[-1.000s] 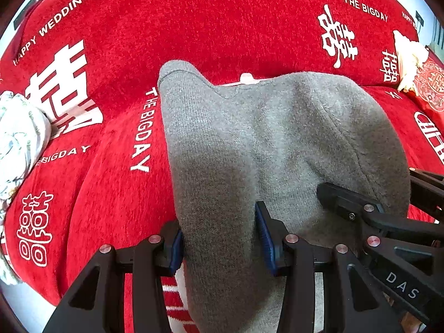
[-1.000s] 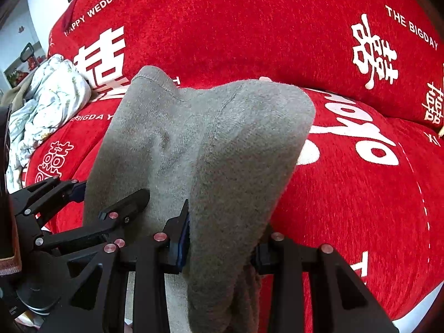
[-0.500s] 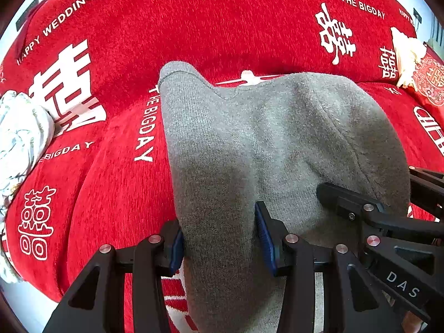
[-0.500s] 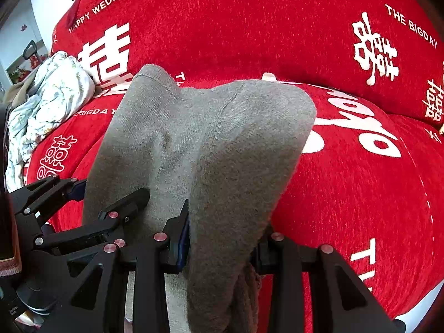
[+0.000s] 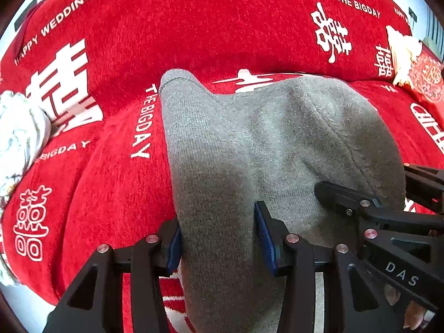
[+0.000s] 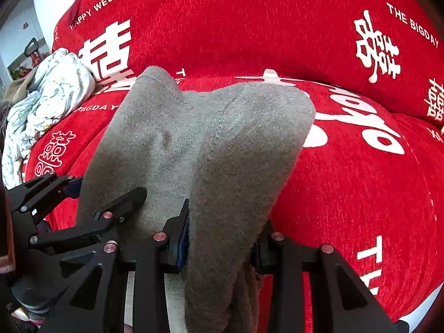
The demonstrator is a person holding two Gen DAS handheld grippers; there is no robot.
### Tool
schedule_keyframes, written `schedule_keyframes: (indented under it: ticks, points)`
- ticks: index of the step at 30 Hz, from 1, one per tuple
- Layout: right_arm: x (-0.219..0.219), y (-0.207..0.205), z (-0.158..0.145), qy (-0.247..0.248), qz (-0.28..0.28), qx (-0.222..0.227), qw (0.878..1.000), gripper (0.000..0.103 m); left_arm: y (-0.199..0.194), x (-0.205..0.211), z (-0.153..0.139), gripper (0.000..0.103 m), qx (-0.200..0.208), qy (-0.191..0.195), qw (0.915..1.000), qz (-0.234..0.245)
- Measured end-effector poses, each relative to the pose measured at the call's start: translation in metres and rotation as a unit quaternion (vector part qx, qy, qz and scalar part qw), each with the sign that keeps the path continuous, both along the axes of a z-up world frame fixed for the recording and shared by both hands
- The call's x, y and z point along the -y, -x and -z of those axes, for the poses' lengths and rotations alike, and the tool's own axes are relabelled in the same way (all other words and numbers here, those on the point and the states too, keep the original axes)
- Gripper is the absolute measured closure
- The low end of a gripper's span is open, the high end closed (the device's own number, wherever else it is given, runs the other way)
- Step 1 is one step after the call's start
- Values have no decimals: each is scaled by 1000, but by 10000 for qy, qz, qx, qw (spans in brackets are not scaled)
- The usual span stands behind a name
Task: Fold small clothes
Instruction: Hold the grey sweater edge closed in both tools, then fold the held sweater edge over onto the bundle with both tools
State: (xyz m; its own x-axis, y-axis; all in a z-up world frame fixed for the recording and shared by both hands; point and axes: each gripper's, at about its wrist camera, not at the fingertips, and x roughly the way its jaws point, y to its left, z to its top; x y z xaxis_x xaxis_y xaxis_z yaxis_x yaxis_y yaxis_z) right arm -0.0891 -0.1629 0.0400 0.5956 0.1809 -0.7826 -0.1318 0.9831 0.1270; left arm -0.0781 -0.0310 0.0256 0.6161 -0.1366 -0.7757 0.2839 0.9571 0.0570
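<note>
A grey knit garment (image 5: 263,138) hangs stretched between my two grippers above a red sofa cover (image 5: 194,41) printed with white lettering. My left gripper (image 5: 219,236) is shut on the garment's near left edge, its blue pads pressed into the bunched fabric. My right gripper (image 6: 222,238) is shut on the near right edge, where the fabric folds over and dangles below the fingers. The garment (image 6: 208,144) drapes forward, its far corners resting on the seat. Each view shows the other gripper alongside: the right gripper (image 5: 377,186) and the left gripper (image 6: 102,191).
A crumpled white floral cloth (image 6: 50,97) lies at the sofa's left end. A cream item (image 5: 402,52) and a red patterned cushion (image 5: 427,80) sit at the far right. The sofa back (image 6: 249,27) rises behind the seat.
Both grippers keep their hold and barely move. Slightly more of the white character on the seat shows beyond the garment's far edge.
</note>
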Motion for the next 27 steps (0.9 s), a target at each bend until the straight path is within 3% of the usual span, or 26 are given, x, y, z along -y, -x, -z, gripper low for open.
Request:
schedule_keyframes:
  ticks: [17, 20, 24, 27]
  points:
    - [14, -8, 14, -373, -3, -36, 9993, 61, -5, -12, 10, 48, 47, 337, 9994, 49]
    - [20, -10, 19, -558, -17, -34, 9984, 58, -7, -16, 13, 44, 52, 458, 9989, 47]
    - [25, -11, 24, -728, -45, 20, 9973, 52, -11, -27, 18, 24, 54, 617, 9980, -141]
    - [30, -12, 27, -829, -70, 70, 9965, 48, -15, -36, 21, 24, -88, 920, 9956, -144]
